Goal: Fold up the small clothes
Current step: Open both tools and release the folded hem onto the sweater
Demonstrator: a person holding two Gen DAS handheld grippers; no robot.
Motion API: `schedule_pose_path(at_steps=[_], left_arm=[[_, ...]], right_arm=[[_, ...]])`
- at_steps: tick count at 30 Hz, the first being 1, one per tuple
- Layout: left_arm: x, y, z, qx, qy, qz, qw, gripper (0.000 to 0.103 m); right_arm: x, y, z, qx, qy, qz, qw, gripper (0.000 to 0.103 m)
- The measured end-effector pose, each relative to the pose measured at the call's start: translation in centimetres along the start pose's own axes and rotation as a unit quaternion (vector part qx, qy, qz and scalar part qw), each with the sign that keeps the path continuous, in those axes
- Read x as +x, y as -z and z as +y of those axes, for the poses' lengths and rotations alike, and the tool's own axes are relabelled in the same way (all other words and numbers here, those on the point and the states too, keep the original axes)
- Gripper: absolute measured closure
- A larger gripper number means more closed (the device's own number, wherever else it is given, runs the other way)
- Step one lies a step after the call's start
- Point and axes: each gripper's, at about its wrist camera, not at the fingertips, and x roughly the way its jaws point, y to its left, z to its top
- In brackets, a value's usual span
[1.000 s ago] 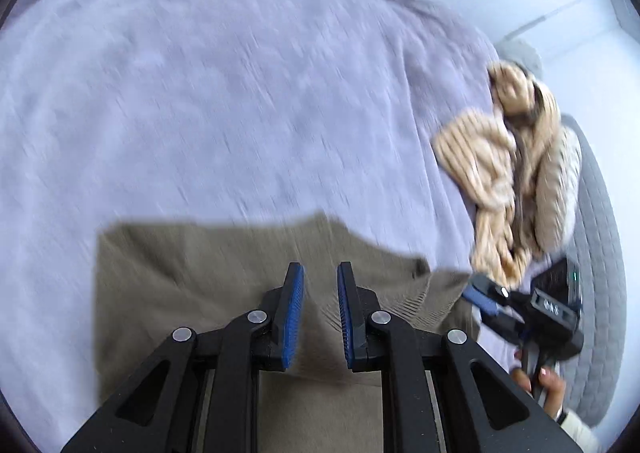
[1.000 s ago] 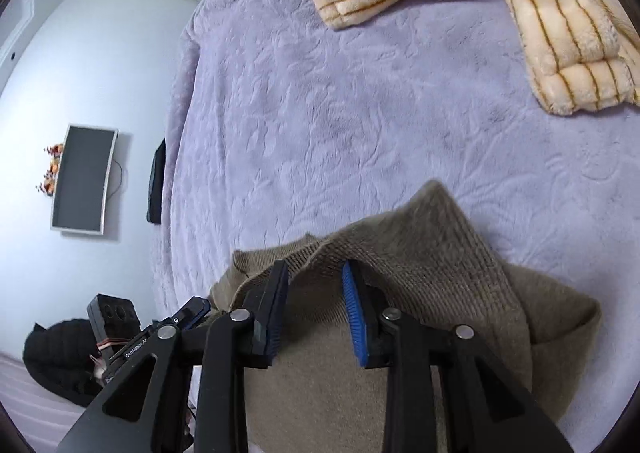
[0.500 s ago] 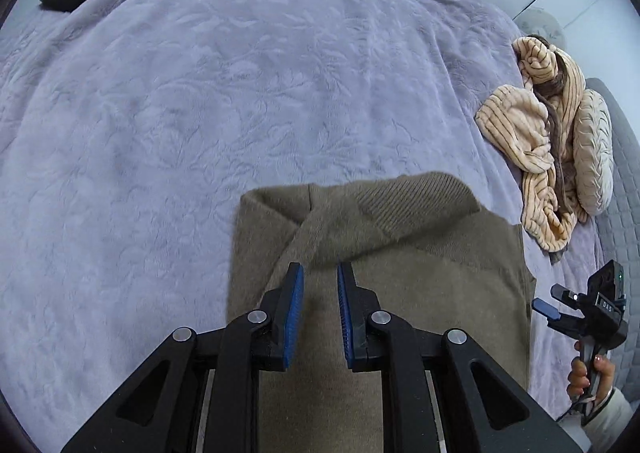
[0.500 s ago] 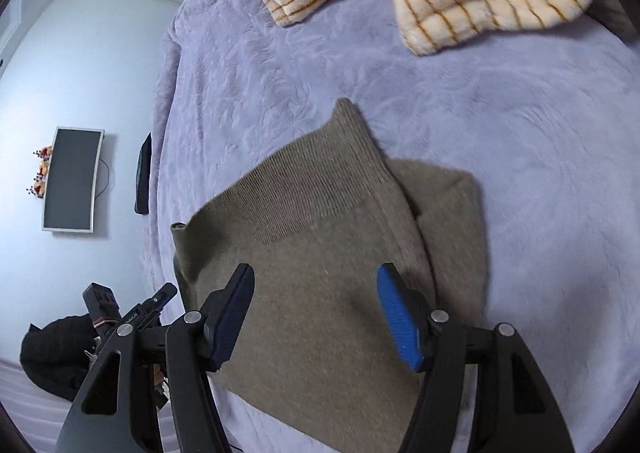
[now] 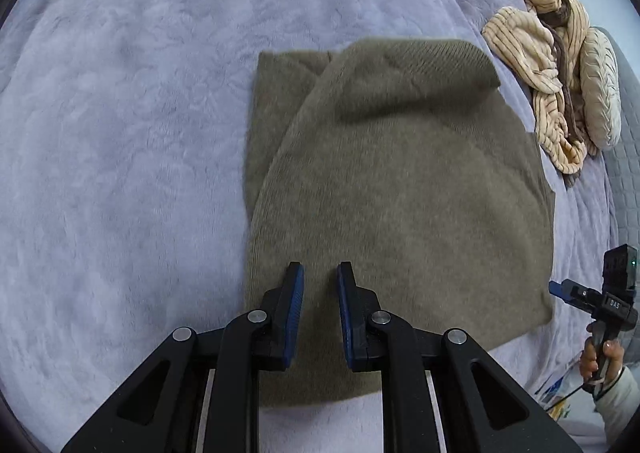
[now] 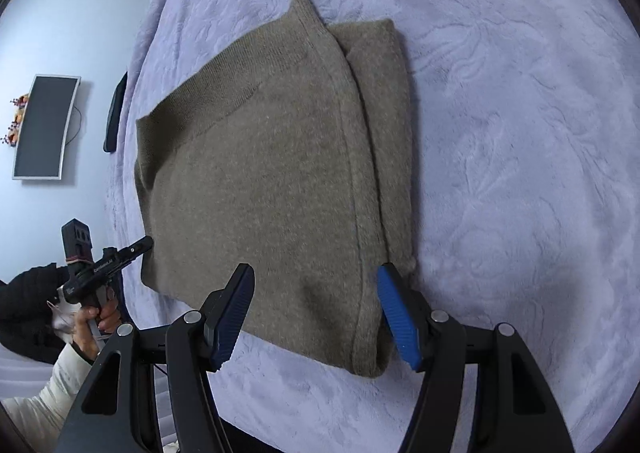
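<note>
An olive-brown knit sweater (image 5: 400, 189) lies folded flat on the lavender bedspread (image 5: 120, 133); it also shows in the right wrist view (image 6: 272, 181). Its ribbed hem faces the far side, and a narrower layer sticks out along one side. My left gripper (image 5: 319, 277) hovers over the sweater's near edge, jaws a narrow gap apart and holding nothing. My right gripper (image 6: 316, 277) is wide open and empty above the sweater's near corner. Each gripper appears small at the edge of the other's view.
A cream striped fleece garment (image 5: 536, 53) and a pale pillow (image 5: 600, 93) lie at the bed's far right. A dark flat object (image 6: 116, 113) lies at the bed's edge. A wall monitor (image 6: 42, 125) hangs beyond the bed.
Both grippers pulled back and up from the sweater. The right gripper opened wide and let go of the cloth. The sweater now lies flat, folded over.
</note>
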Motion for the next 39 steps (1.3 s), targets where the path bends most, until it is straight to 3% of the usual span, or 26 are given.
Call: schedule_pose_path(at_steps=[3,7,9,11,12,15,18,20,24,29,30,32,34,39], left_arm=[[0.0,1.1,0.1,-0.001,0.009,0.008,0.9999,0.086],[-0.1,1.4,0.0,0.005,0.019,0.018,0.9996,0.086],[0.1,1.6,0.5,-0.006,0.036,0.028,0.9990,0.086],[0.4,1.9,0.8,-0.014,0.051,0.035,0.9980,0.086],[0.4,2.1,0.6,-0.005,0.047,0.038,0.9981,0.086],[0.6,3.3,-0.5,0.055,-0.003,0.047,0.9974,0.086],[1.4,5.0,-0.5,0.069,-0.023,0.061,0.9955,0.086],[1.1,5.9,-0.2,0.052,-0.024,0.054,0.9969,0.086],[-1.8,7.2,0.0,0.013,-0.020,0.017,0.9996,0.086],[-3.2,7.3,0.1,0.022,-0.002,0.004,0.9997,0.086],[-2.9,6.9,0.0,0.022,0.000,0.003,0.9997,0.086],[-2.5,6.5,0.4,0.022,0.011,-0.001,0.9997,0.086],[-2.2,5.8,1.4,0.022,0.026,0.001,0.9994,0.086],[-3.2,5.7,2.8,0.042,0.043,-0.007,0.9982,0.086]], right_arm=[[0.3,0.5,-1.0,0.023,0.005,0.002,1.000,0.035],[0.6,1.7,-1.8,0.030,-0.033,0.015,0.999,0.051],[0.7,2.1,-1.3,0.015,-0.040,0.020,0.999,0.054],[1.2,2.1,-0.3,0.005,-0.041,0.025,0.999,0.075],[1.3,1.9,0.1,0.001,-0.043,0.029,0.999,0.096],[0.8,2.0,1.4,-0.031,-0.020,0.027,0.999,0.096],[1.6,2.9,0.2,-0.037,0.036,0.048,0.998,0.097],[2.2,3.5,-1.5,-0.009,0.040,0.060,0.997,0.097],[1.1,3.4,-1.0,0.011,0.015,0.039,0.999,0.092],[-0.3,2.6,1.7,-0.010,0.032,0.023,0.999,0.090],[-0.3,2.6,2.5,-0.024,0.029,0.031,0.999,0.086],[-0.3,2.5,4.6,-0.039,0.033,0.026,0.998,0.062],[-0.1,2.9,6.5,-0.054,0.036,0.019,0.998,0.053],[-0.2,3.6,10.0,-0.050,0.044,-0.012,0.998,0.053]])
